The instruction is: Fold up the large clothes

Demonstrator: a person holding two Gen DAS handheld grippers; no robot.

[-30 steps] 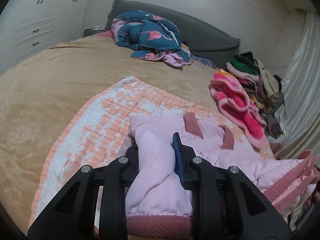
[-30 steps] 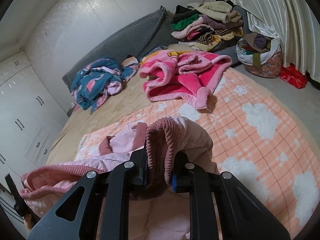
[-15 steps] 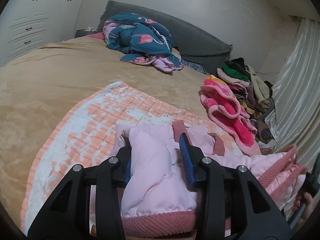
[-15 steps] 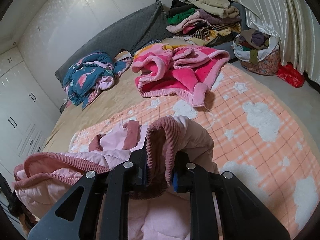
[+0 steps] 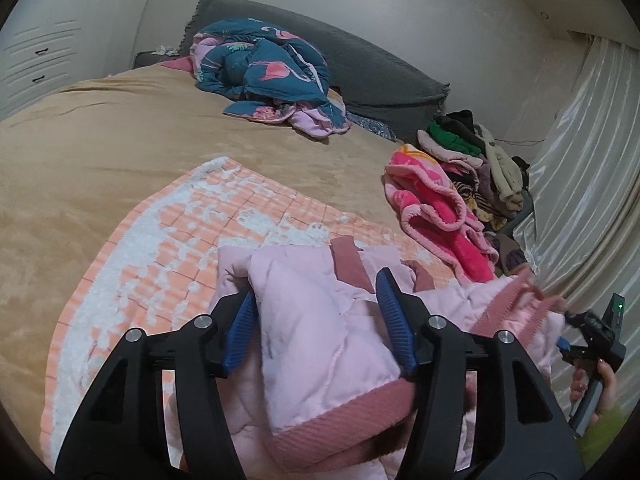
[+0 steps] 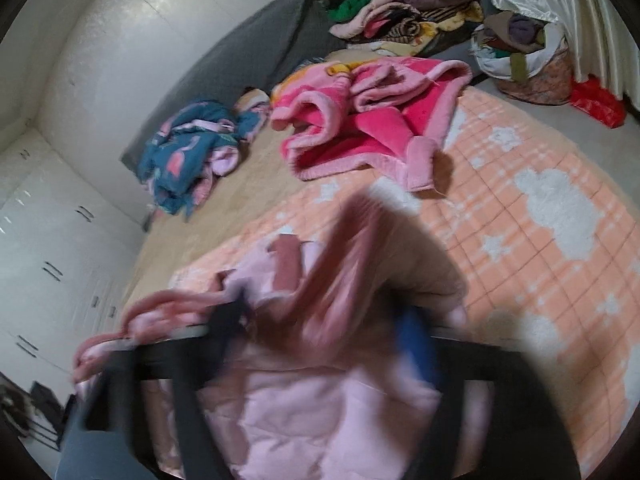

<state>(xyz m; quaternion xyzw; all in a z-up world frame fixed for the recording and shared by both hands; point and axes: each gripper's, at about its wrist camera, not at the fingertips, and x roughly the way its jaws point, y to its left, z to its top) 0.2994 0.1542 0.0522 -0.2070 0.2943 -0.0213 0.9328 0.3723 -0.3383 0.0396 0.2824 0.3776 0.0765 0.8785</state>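
The pale pink padded jacket [image 5: 320,336] lies bunched at the near end of the bed, on an orange checked blanket [image 5: 168,240] with white cloud shapes that covers the tan bedspread [image 5: 100,132]. In the left wrist view the picture is sharp: the left gripper [image 5: 318,324] has its blue-padded jaws spread to either side of a fold of the jacket, and they have just been opening; the fold sits between them, and the left pad seems at most to brush it while the right pad stands clear, so the grip looks let go. This view alone also shows the right gripper [image 5: 580,344] from outside, at the far right edge, held in a hand [image 5: 596,388] with a green cuff, close to the jacket's darker pink ribbed hem. The right wrist view is smeared by motion, yet it shows the right gripper's jaws standing wide apart, having just sprung open, with the jacket's ribbed edge loose between them rather than pinched. Only this view shows the full spread of the bright pink fleece robe [image 6: 372,120] beyond the jacket, a floral bag of clothes [image 6: 532,64] on the floor and a red bag [image 6: 598,104] beside it. Both views show the blue flamingo blanket [image 5: 264,68] heaped against the grey headboard [image 5: 360,64] and the stack of folded clothes [image 6: 404,4].
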